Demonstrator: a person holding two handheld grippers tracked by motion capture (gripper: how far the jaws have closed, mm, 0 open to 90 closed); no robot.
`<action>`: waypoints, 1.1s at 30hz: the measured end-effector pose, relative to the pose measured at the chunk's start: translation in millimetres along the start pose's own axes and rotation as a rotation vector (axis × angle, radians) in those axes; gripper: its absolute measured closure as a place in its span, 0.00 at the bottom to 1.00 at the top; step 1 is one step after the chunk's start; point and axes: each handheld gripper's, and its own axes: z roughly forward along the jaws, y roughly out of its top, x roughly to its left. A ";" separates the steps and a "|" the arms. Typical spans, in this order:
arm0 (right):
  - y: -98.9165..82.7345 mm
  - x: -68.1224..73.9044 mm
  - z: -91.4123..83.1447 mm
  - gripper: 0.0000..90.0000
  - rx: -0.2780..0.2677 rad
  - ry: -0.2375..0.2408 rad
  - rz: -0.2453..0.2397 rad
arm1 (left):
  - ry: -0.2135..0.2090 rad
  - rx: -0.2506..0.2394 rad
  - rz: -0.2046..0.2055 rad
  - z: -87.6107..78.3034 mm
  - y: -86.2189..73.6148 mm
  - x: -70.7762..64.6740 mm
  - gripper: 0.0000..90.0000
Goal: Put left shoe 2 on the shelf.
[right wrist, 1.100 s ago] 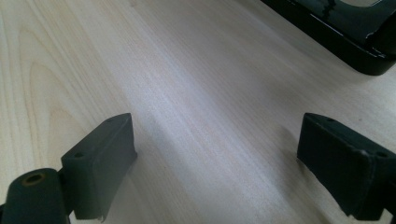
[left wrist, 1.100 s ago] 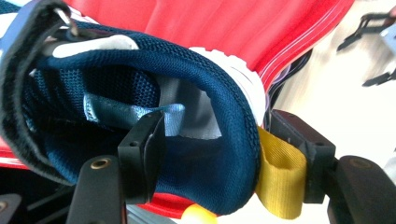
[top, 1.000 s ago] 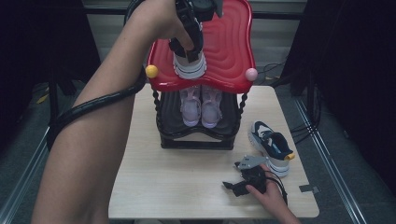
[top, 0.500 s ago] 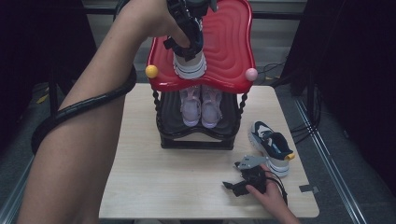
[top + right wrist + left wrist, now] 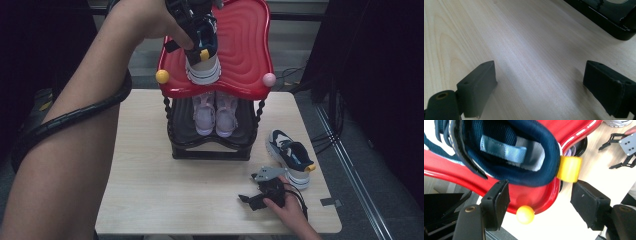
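Note:
A navy and white sneaker [image 5: 202, 60] stands on the red top shelf [image 5: 245, 45] of a shoe rack, heel toward me. My left gripper [image 5: 192, 20] hovers just over its heel. In the left gripper view the sneaker's collar [image 5: 506, 150] and yellow heel tab [image 5: 569, 168] lie just beyond my left gripper [image 5: 541, 192]. Its jaws have just been opening and touch nothing. The matching sneaker [image 5: 292, 157] lies on the table at the right. My right gripper [image 5: 246, 201] rests open on the wood beside it, and nothing is between the jaws of my right gripper [image 5: 540, 72].
A pair of pink shoes [image 5: 215, 112] sits on the black lower shelf [image 5: 210, 147]. A yellow ball [image 5: 162, 76] and a pink ball [image 5: 269, 79] cap the red shelf's front corners. Cables run along the floor at the right. The left gripper's cable [image 5: 75, 117] loops round the forearm.
My left gripper has lifted slightly up and away from the sneaker's heel, and the sneaker stays on the red shelf. The right hand has kept still.

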 end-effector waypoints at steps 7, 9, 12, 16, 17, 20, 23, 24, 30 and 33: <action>0.0 0.0 0.0 0.12 0.000 0.000 0.000 | -0.015 0.002 -0.022 0.8 -11.3 1.5 0.34; 0.0 0.0 0.0 0.12 0.000 0.000 0.000 | -0.020 -0.003 -0.032 2.0 -13.9 2.3 0.34; 0.0 0.0 0.0 0.12 0.000 0.000 0.000 | -0.025 0.001 -0.031 2.9 -19.0 4.0 0.34; 0.0 0.0 0.0 0.12 0.000 0.000 0.000 | -0.042 -0.007 -0.046 4.4 -25.9 4.1 0.33; 0.0 0.0 0.0 0.12 0.000 0.000 0.000 | -0.039 -0.009 -0.050 5.1 -27.6 4.4 0.33; 0.0 0.0 0.0 0.12 0.000 0.000 0.000 | -0.039 -0.011 -0.063 7.1 -34.0 4.8 0.32; 0.0 0.0 0.0 0.12 0.000 0.000 0.000 | -0.043 -0.012 -0.079 8.8 -39.3 4.7 0.31; 0.0 0.0 0.0 0.12 0.000 0.000 0.000 | -0.047 -0.009 -0.080 9.2 -41.2 5.1 0.31; 0.0 0.0 0.0 0.12 0.000 0.000 0.000 | -0.050 -0.011 -0.095 12.5 -51.5 6.4 0.29; 0.0 0.0 0.0 0.12 0.000 0.000 0.000 | -0.063 -0.010 -0.113 14.7 -57.0 6.1 0.28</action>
